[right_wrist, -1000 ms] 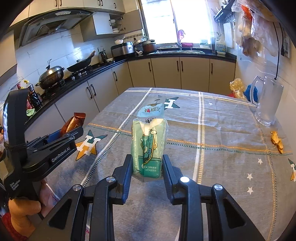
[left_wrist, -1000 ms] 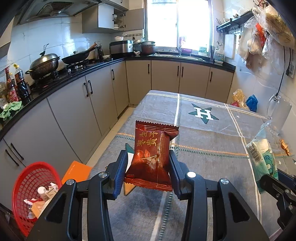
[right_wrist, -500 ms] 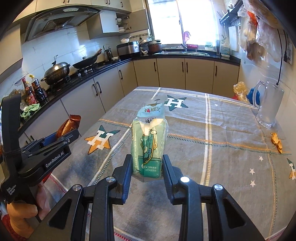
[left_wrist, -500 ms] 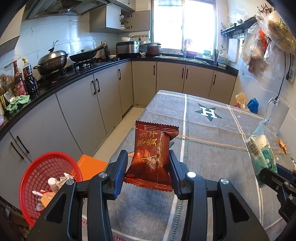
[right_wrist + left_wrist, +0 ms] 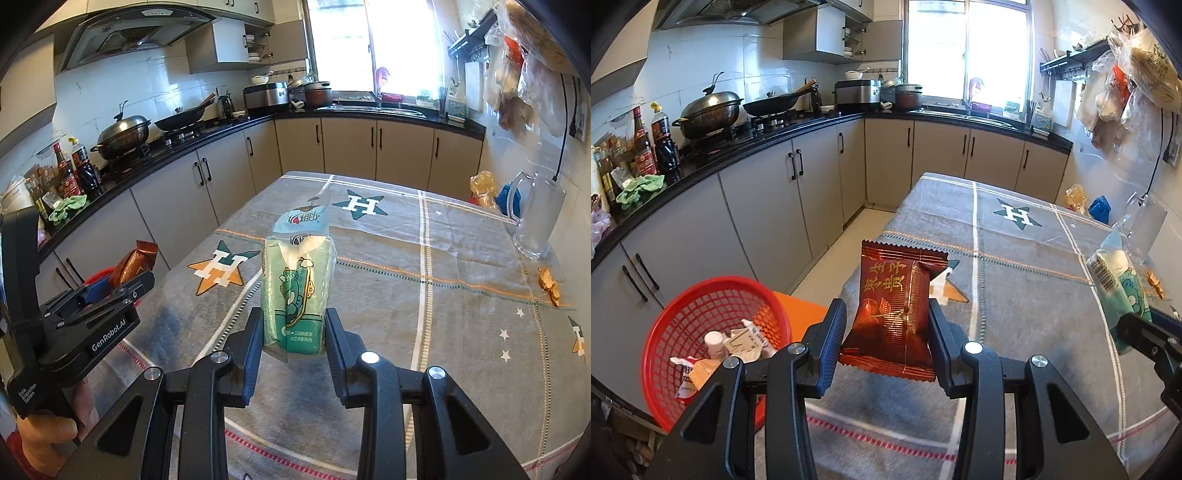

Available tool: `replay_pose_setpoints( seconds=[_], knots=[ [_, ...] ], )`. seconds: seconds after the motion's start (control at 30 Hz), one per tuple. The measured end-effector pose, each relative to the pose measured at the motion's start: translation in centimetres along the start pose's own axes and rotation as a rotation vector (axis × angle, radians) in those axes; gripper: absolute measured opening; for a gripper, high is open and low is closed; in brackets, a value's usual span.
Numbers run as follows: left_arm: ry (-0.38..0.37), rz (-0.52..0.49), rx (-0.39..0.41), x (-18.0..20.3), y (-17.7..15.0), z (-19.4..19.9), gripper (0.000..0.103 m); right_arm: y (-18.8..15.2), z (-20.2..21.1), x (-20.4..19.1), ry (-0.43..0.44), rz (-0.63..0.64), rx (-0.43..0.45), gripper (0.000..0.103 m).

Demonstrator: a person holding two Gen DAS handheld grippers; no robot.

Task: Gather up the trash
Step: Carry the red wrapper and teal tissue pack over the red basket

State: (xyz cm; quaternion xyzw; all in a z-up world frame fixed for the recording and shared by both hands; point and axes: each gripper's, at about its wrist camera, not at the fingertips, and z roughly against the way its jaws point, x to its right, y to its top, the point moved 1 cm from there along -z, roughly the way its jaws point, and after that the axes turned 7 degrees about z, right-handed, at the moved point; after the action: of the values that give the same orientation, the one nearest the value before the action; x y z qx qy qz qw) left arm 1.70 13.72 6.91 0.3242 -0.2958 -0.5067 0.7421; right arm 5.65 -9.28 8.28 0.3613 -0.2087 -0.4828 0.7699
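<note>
While the left gripper [image 5: 886, 334] pinches a red-brown snack packet [image 5: 895, 310] upright between its fingers [image 5: 833, 334], the packet's crimped top edge stands above the finger tips and its bottom seam hangs just below them. At about eight o'clock from the packet in the left wrist view, a red mesh basket [image 5: 701, 306] sits lower than the worktop, holding a small white bottle [image 5: 714, 341] and crumpled paper scraps [image 5: 746, 339]; an orange board [image 5: 799, 312] shows just behind its rim. At three o'clock the right gripper's load appears at the frame edge.

In the right wrist view, the right gripper [image 5: 293, 336] clamps a green-and-white tissue pack [image 5: 295, 291] upright between its fingers [image 5: 336, 339], the pack's loose pale-blue flap rising at twelve o'clock. Both packets are held in the air above the near edge of the worktop [image 5: 424, 302], which wears a grey cloth with star-and-H patches. At nine o'clock the left gripper with its packet is seen from the side. At two o'clock a clear plastic jug [image 5: 537, 221] stands near the wall, and at three o'clock an orange wrapper scrap [image 5: 548, 286] lies on the cloth, well apart from the pack.
</note>
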Motion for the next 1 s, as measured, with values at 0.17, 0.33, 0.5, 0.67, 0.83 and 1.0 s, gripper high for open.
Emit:
replay_pose_setpoints(
  seconds=[0.17,0.33,0.5,0.67,0.83,1.0],
  knots=[
    [0.001,0.008,0.001,-1.2,-0.6,0.7,0.042,0.0,0.1,-1.3,0.005,0.018,-0.001,0.035],
    [0.005,0.026,0.006,-2.8,-0.9,1.6,0.042,0.1,0.0,-2.8,0.014,0.044,-0.007,0.035],
    [0.021,0.06,0.015,-5.5,-0.9,2.3,0.042,0.4,-0.4,-4.8,0.034,0.069,-0.015,0.035],
    [0.052,0.101,0.015,-8.6,-1.1,2.6,0.042,0.7,-0.7,-7.3,0.053,0.108,-0.02,0.036],
    [0.084,0.147,0.013,-11.9,-1.5,2.8,0.042,0.9,-1.1,-9.7,0.075,0.143,-0.027,0.036],
    [0.117,0.181,0.015,-14.7,-2.1,3.1,0.042,1.2,-1.8,-12.0,0.093,0.178,-0.038,0.036]
  ],
)
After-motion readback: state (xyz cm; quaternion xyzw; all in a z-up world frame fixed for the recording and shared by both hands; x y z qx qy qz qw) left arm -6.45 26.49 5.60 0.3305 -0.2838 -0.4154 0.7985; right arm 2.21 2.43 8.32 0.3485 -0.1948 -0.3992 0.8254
